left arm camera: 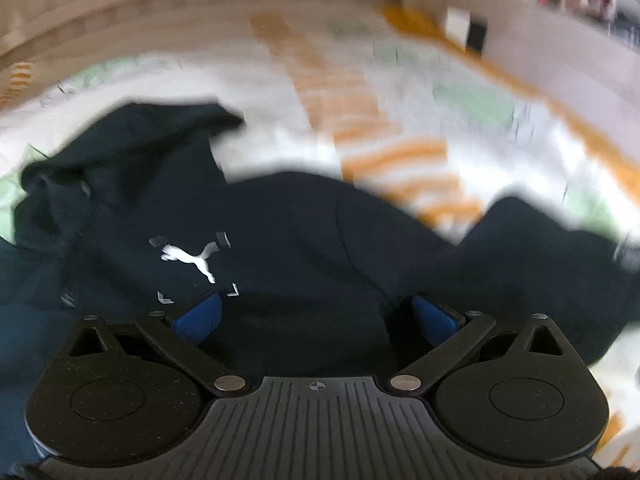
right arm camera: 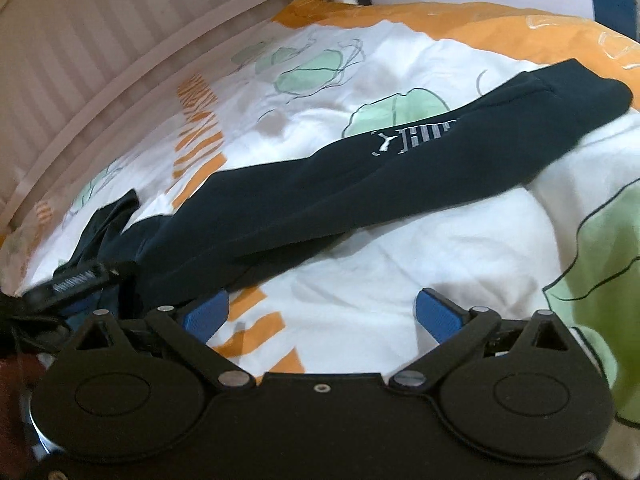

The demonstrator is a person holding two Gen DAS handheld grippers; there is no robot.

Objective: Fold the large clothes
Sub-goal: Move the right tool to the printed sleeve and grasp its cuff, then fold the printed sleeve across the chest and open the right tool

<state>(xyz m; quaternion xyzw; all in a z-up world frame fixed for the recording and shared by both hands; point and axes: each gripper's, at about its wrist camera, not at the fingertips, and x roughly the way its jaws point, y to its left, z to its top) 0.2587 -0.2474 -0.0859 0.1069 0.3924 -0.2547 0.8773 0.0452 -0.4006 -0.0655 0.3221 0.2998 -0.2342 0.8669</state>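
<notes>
Navy fleece hoodie (left arm camera: 280,240) sprawls crumpled on the patterned duvet (right arm camera: 400,248), soft and floppy I judge, so with left gripper (left arm camera: 316,316) and right gripper (right arm camera: 322,312) both spread empty, I would pinch its sleeve (right arm camera: 360,168) cuff.

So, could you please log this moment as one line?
left gripper: open, over dark hoodie | right gripper: open, empty, beside sleeve | hoodie unfolded on bedspread

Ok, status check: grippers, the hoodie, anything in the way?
Left gripper open, low over navy hoodie. Right gripper open, over bedspread, beside sleeve. Sleeve stretched out, unfolded. Nothing blocking.
</notes>
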